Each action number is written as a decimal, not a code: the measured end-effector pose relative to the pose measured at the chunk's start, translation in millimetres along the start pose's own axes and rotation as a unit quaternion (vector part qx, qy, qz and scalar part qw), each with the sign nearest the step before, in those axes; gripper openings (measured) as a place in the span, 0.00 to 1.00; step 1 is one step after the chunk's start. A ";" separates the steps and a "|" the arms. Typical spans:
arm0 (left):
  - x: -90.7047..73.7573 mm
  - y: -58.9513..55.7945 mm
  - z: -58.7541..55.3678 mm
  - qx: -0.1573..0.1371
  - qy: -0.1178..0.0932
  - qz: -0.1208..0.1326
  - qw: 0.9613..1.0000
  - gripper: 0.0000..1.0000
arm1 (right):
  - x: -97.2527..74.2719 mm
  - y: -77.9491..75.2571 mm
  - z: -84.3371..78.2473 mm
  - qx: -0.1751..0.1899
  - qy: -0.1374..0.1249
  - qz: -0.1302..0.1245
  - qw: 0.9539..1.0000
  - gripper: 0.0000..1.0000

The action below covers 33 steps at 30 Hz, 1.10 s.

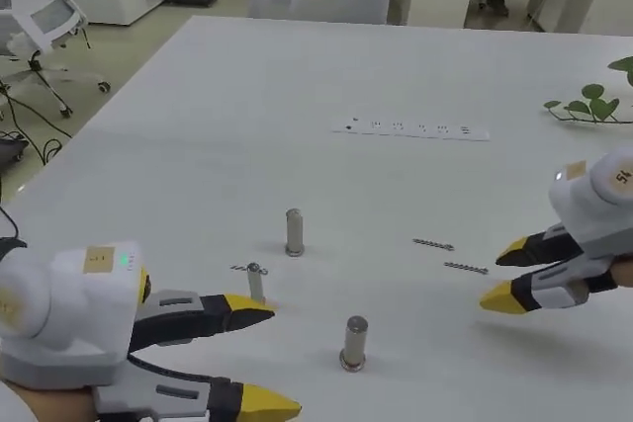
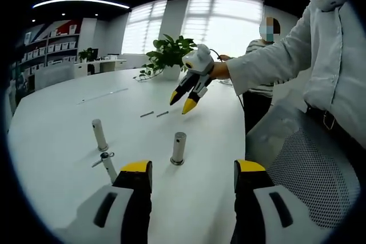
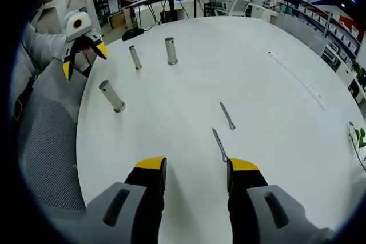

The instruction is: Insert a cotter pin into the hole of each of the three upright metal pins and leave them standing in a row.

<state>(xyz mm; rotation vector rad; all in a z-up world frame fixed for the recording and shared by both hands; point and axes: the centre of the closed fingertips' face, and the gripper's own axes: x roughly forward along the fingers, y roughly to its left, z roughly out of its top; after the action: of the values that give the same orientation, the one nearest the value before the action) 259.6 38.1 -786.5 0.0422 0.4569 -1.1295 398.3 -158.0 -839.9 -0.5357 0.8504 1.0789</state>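
In the head view, the left claw [image 1: 265, 358] is at the lower left of the frame with its jaws apart, and the right claw [image 1: 499, 281] is at the right edge, also apart. Three upright pins stand on the white surface [image 1: 198, 145] in the lower centre: the far metal pin [image 1: 294, 232], the near metal pin [image 1: 354, 343] and the left metal pin [image 1: 255, 282], which has an inserted cotter pin [image 1: 240, 268] through its top. The first loose cotter pin [image 1: 433, 244] and the second loose cotter pin [image 1: 466, 267] lie flat, just left of the right claw.
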 end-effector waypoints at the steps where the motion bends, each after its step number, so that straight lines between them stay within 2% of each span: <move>1: -1.0 1.0 -0.3 0.001 0.000 0.002 1.000 0.58 | 2.0 -2.4 -0.9 0.001 0.004 0.001 1.000 0.45; 5: -6.4 4.7 -2.7 -0.003 0.004 0.008 1.000 0.58 | 7.2 -7.7 -3.2 -0.009 0.017 0.006 1.000 0.45; 13: -17.3 9.7 -8.2 -0.010 0.011 0.021 1.000 0.63 | 12.3 -19.7 0.5 -0.017 0.027 0.009 0.999 0.41; 19: -21.8 10.9 -9.3 -0.016 0.011 0.030 0.999 0.65 | 18.6 -21.6 1.3 -0.035 0.039 0.020 0.998 0.34; 24: -24.0 11.6 -11.3 -0.016 0.015 0.034 0.999 0.67 | 22.5 -23.4 4.0 -0.042 0.041 0.025 0.998 0.31; 27: -24.8 11.3 -11.9 -0.018 0.016 0.035 0.999 0.68 | 24.8 -23.0 1.1 -0.053 0.052 0.031 0.997 0.26; 33: -24.9 11.2 -12.1 -0.022 0.017 0.036 0.999 0.68 | 27.7 -22.0 -3.3 -0.067 0.067 0.037 0.995 0.23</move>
<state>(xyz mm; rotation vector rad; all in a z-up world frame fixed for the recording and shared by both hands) 256.8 67.6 -790.4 0.0396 0.5069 -1.0495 423.4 -154.3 -864.8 -0.7002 0.9245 1.1832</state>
